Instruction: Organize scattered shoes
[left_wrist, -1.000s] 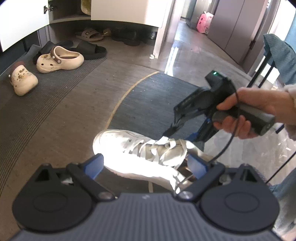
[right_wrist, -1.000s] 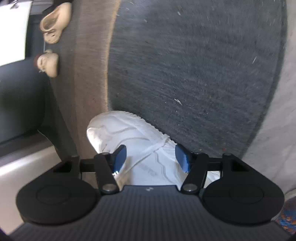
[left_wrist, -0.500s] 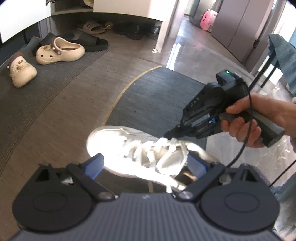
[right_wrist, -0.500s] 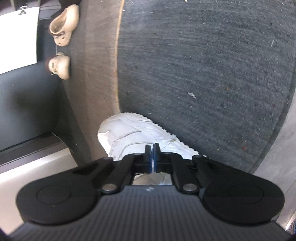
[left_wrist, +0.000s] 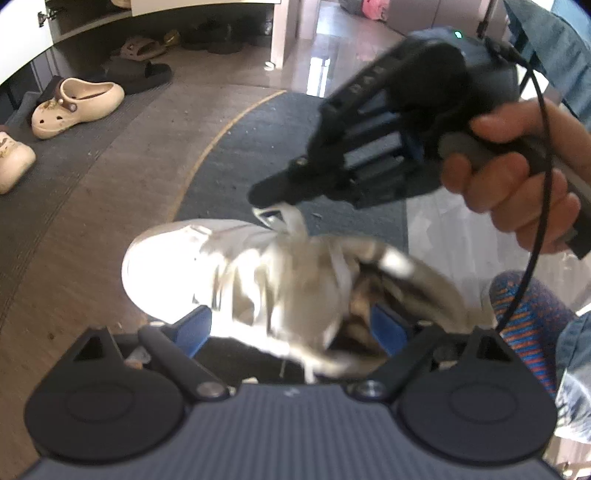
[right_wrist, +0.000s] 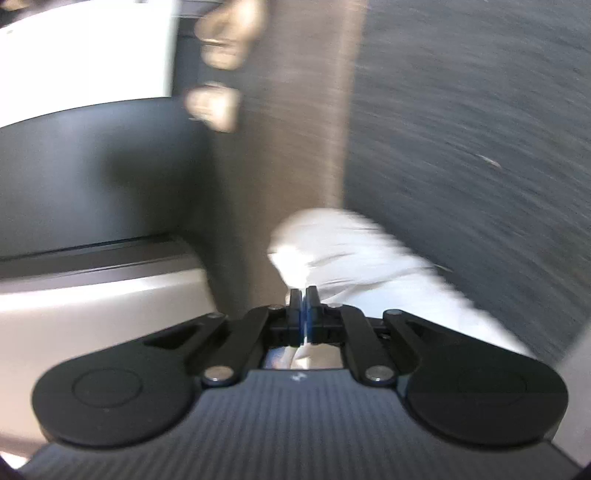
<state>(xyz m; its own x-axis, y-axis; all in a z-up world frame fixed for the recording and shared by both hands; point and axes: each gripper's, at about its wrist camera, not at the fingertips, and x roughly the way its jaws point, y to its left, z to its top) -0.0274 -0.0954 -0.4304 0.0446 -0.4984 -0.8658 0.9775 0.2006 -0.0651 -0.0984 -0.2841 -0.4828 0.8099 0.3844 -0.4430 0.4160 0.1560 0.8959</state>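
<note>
A white lace-up sneaker (left_wrist: 229, 266) lies toe to the left where the brown mat meets the dark blue rug (left_wrist: 258, 147). My left gripper (left_wrist: 291, 328) hangs just over it, open, with its blue pads on either side of the laces and heel opening. A hand holds my right gripper (left_wrist: 264, 194), which comes in from the upper right. It is shut on a white lace (left_wrist: 284, 221) pulled up from the sneaker. In the blurred right wrist view the right gripper (right_wrist: 303, 295) has its pads together, with the white sneaker (right_wrist: 343, 251) just beyond.
Two cream clogs (left_wrist: 77, 103) (left_wrist: 11, 162) lie on the grey mat at the far left, with black slides (left_wrist: 144, 74) behind them. More sandals (left_wrist: 140, 46) sit under a white cabinet. A person's patterned trouser leg (left_wrist: 524, 325) is at the right.
The right gripper went from open over the sneaker to shut on its lace and has drawn it upward. The left gripper has come down closer, and the sneaker now fills its gap.
</note>
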